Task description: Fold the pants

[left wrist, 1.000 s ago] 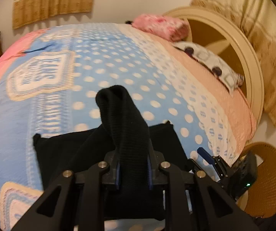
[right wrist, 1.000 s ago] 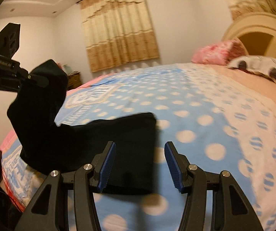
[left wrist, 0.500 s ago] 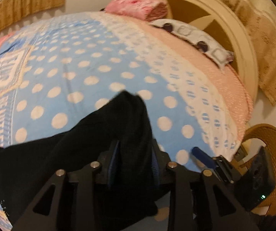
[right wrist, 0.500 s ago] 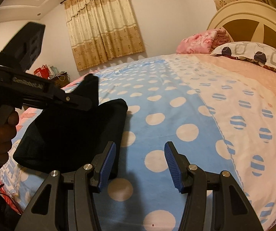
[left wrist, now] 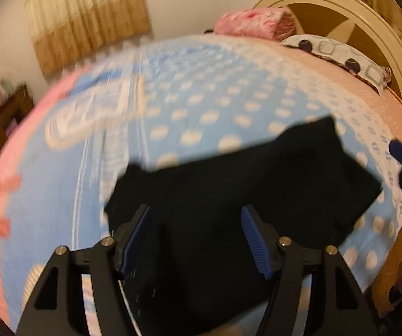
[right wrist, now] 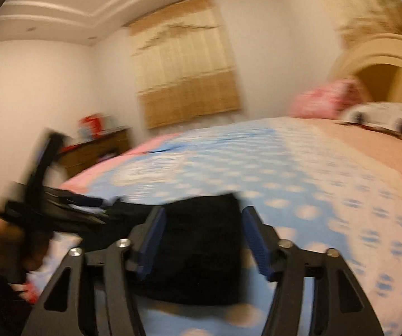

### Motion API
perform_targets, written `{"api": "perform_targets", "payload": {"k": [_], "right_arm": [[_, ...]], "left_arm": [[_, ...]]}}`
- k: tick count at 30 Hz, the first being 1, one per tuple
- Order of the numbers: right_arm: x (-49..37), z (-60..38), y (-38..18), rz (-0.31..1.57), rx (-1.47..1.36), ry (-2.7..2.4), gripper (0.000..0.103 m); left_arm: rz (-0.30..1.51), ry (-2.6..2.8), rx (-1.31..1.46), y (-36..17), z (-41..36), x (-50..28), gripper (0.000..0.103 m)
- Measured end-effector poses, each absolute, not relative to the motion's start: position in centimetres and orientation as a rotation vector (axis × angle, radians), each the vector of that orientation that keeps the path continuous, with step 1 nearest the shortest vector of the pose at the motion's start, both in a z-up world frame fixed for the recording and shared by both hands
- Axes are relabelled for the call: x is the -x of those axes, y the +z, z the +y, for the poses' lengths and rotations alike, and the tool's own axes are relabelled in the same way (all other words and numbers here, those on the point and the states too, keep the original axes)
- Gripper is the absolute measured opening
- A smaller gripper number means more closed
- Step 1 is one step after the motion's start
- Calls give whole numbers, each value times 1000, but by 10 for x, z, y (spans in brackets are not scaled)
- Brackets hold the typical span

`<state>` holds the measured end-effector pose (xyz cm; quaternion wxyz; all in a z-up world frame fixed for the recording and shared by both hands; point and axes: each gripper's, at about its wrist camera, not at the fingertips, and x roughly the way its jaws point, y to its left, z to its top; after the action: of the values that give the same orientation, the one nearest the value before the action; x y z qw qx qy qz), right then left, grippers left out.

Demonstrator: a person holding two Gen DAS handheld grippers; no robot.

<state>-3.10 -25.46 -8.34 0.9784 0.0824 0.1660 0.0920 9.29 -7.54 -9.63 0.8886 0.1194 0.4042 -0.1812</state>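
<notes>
1. Black pants (left wrist: 245,190) lying folded into a dark block on the polka-dot bedspread (left wrist: 201,106), close to the near edge of the bed, with nothing else resting on them.
2. Long axis running across the left wrist view, from a near-left corner up to a far-right corner toward the pillows; in the right wrist view the same block (right wrist: 201,246) reads as a low slab dead ahead.
3. Left gripper (left wrist: 198,240) poised above the cloth and tilted down at it, jaws just opened wide, blue pads clear of the fabric on both sides: cloth seen beneath and between them, none pinched.
4. Right gripper (right wrist: 203,240) aimed nearly level at the block's end face, jaws just widened a little, spread and gripping nothing.
5. Left the nearer of the two, sitting over the block; right off its right-hand end, where a blue fingertip (left wrist: 399,151) shows at the edge of the left view.
6. Probably a fold just laid down; further folding or smoothing a judgement only, since motion blur hides the layers.
7. Open bedspread beyond the far edge, free for sliding or flipping; pink bundle (left wrist: 254,22) and patterned pillow (left wrist: 338,53) well apart at the headboard.
8. Little margin on the near side: bed edge close below the cloth.
</notes>
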Motion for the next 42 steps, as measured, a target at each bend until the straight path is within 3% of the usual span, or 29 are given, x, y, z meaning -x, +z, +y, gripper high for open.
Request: {"api": "perform_targets", "payload": {"k": [4, 8, 14, 20, 25, 29, 31, 42], "right_arm": [[11, -226, -93, 443, -135, 284, 63], [-16, -245, -136, 685, -148, 148, 62], [-6, -236, -113, 643, -67, 104, 63], [-36, -162, -76, 533, 48, 322, 63], [-73, -108, -100, 611, 223, 367, 63], [-90, -146, -135, 738, 204, 247, 63], [-87, -160, -136, 722, 172, 259, 63], [-79, -162, -131, 683, 147, 250, 64]], "left_arm": [[875, -346, -210, -112, -52, -87, 68], [900, -350, -140, -120, -31, -82, 69], [884, -275, -37, -121, 1, -83, 71], [905, -224, 24, -130, 26, -80, 71], [916, -203, 44, -138, 37, -79, 76], [905, -216, -9, -140, 28, -77, 80], [902, -208, -33, -144, 26, -78, 87], [893, -200, -15, -136, 20, -78, 89]]}}
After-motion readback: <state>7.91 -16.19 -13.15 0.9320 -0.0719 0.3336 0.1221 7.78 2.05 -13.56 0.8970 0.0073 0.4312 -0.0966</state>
